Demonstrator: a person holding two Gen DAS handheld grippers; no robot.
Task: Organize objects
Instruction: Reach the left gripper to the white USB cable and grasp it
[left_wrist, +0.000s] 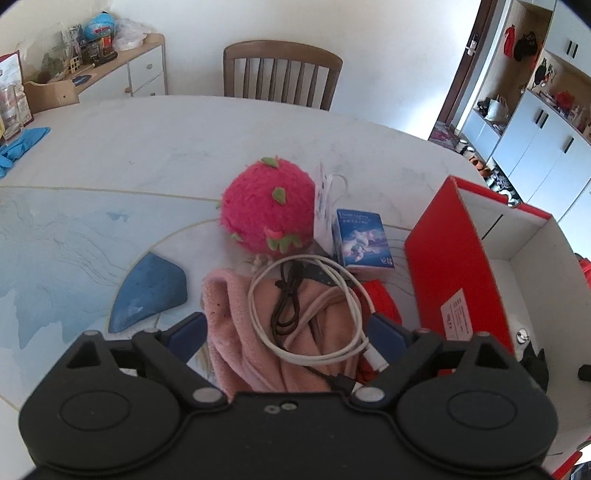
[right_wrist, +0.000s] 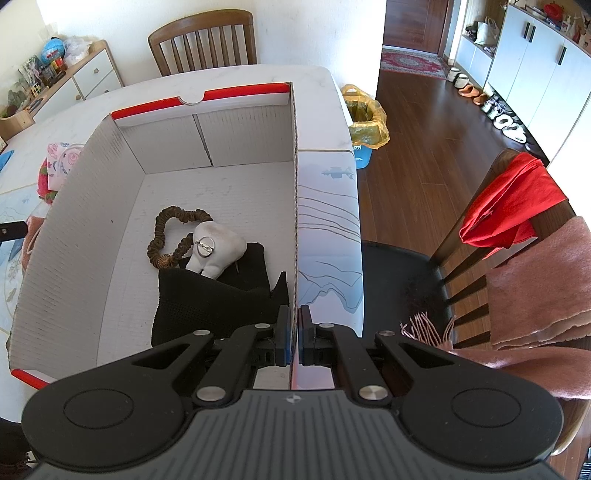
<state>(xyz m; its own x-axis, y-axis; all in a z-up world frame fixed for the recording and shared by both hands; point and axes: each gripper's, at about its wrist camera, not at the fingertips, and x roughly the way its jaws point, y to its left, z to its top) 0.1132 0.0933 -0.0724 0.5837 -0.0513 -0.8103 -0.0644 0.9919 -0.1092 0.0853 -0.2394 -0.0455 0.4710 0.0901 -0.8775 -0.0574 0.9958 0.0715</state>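
Cardboard box (right_wrist: 110, 206), red outside and white inside, stands open on the table (left_wrist: 147, 140) at the right of the loose pile, and it already holds a black cloth (right_wrist: 221, 295), a white plush piece (right_wrist: 214, 247) and a brown braided loop (right_wrist: 170, 229). The step in hand looks like fetching the next item from the pile for the box. Left on the table are a pink plush strawberry (left_wrist: 267, 206), a pink fleece cloth (left_wrist: 240, 332), a small blue carton (left_wrist: 364, 240), then a coiled white cable (left_wrist: 314, 314) with a thin black cable (left_wrist: 286, 299) lying on the cloth. The left tool (left_wrist: 288, 332) hangs over the coil with its jaws spread wide, one on each side and nothing pinched; whether a pad brushes the cable is hard to tell. Next it needs to sink and close on the coil without snagging the fleece. The right tool (right_wrist: 294, 332) is pressed together on the box's right wall, probably steadying it.
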